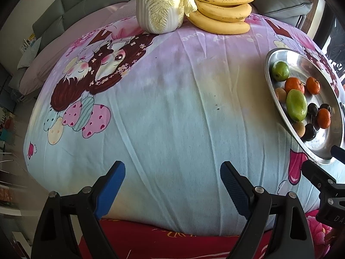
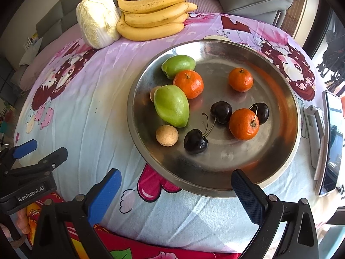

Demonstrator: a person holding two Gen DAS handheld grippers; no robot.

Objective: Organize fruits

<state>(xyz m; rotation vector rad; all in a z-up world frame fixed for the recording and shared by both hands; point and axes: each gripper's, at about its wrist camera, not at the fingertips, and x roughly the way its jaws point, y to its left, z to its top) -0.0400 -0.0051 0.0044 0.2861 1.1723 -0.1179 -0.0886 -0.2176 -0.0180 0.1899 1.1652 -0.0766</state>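
Left hand-held gripper [image 1: 172,191] held spread, nothing pinched, over bare tabletop [image 1: 172,112]; right hand-held gripper [image 2: 175,196] likewise spread at metal tray [image 2: 278,157] rim. Cherries [image 2: 221,111], tangerines [image 2: 243,124] seen piled in tray. Cherries judged slippery, bruisable — best taken across body, gently.

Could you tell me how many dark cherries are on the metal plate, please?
3. One lies near the plate's front edge, one sits mid-plate, and one is tucked behind the nearest orange. The metal plate seems to hide no others.
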